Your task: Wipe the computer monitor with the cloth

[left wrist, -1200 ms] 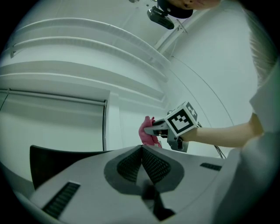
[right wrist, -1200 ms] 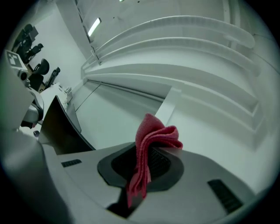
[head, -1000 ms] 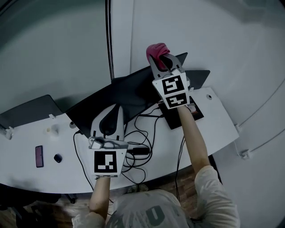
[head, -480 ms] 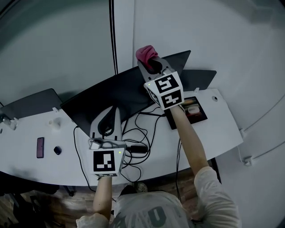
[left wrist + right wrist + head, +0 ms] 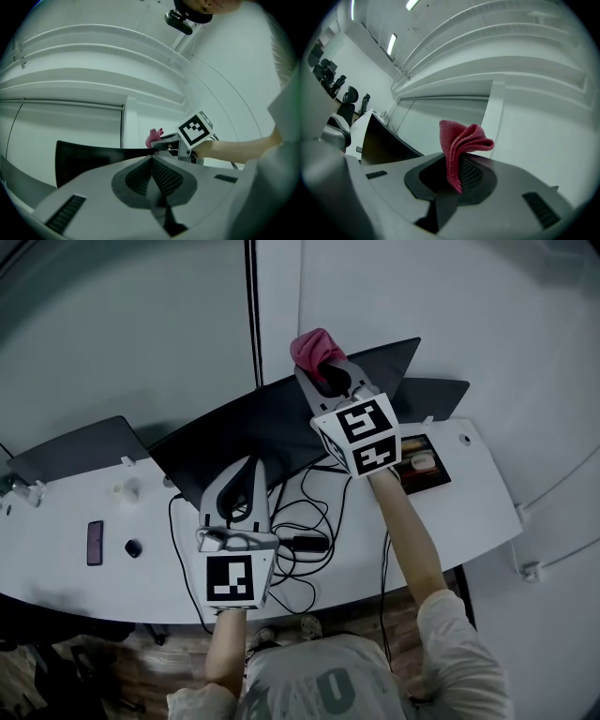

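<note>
**1. Cloth position.** The pink cloth [image 5: 461, 145] sits between the two jaws of the right gripper [image 5: 457, 174]. Its lower fold lies against the ribbed pads. The rest stands free above the jaw tips as a folded bunch that bends over to the right in the right gripper view.

**2. Right gripper.** The jaws are drawn in on the cloth and pinch it, and nothing else lies between them. In the head view this gripper is raised at the top edge of the black monitor [image 5: 267, 432], right of the panel's middle. The cloth is on the far side, toward the wall. In the left gripper view the cloth shows just above the monitor's top edge. The cloth appears to be just clear of that edge, but no view confirms whether the two touch.

**3. Left gripper.** The jaws of the left gripper [image 5: 151, 161] are pressed together, the ribbed pads meet along one line, and nothing is between them. The gripper is held in front of the monitor with its tips toward the screen. It is above the white desk [image 5: 75, 577] and a tangle of black cables [image 5: 300, 521].

**4. Other items.** A phone [image 5: 95, 542] lies flat on the desk at the left, well apart from both grippers.
</note>
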Action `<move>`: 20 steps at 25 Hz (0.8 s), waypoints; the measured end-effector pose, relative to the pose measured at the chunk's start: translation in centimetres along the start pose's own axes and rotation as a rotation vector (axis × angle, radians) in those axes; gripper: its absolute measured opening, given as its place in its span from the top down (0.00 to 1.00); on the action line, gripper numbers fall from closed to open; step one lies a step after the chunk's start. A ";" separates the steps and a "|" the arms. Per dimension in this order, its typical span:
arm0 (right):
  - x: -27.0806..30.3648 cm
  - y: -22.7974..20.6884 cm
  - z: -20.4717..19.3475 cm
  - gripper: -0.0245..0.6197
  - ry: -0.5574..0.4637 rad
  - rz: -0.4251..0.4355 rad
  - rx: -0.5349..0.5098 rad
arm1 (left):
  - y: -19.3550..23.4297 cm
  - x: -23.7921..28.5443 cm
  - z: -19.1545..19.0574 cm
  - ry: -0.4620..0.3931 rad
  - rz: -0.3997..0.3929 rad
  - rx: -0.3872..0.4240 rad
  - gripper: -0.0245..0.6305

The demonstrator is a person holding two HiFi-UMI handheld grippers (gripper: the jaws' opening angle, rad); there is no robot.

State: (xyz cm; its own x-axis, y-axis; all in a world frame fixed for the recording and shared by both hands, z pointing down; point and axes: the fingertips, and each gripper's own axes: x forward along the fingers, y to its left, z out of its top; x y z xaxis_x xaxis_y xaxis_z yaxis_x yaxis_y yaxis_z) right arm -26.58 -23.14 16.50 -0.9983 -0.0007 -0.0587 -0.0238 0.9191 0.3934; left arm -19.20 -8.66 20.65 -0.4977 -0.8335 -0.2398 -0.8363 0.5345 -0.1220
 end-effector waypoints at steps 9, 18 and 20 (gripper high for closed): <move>1.1 8.9 4.3 0.88 -0.010 0.057 0.041 | 6.0 -4.9 1.0 -0.010 -0.049 0.027 0.94; 1.5 16.1 7.2 0.88 -0.027 0.072 0.066 | 10.7 -9.0 1.3 -0.020 -0.056 0.007 0.94; 1.7 17.5 7.8 0.88 -0.032 0.077 0.074 | 11.5 -9.7 1.4 -0.025 -0.055 0.001 0.94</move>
State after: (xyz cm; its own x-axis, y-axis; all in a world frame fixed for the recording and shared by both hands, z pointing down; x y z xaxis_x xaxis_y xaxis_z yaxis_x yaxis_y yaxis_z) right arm -28.29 -4.02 16.08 -0.9947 0.0826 -0.0608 0.0582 0.9426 0.3289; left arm -23.65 5.73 20.27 -0.4450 -0.8579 -0.2571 -0.8621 0.4880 -0.1365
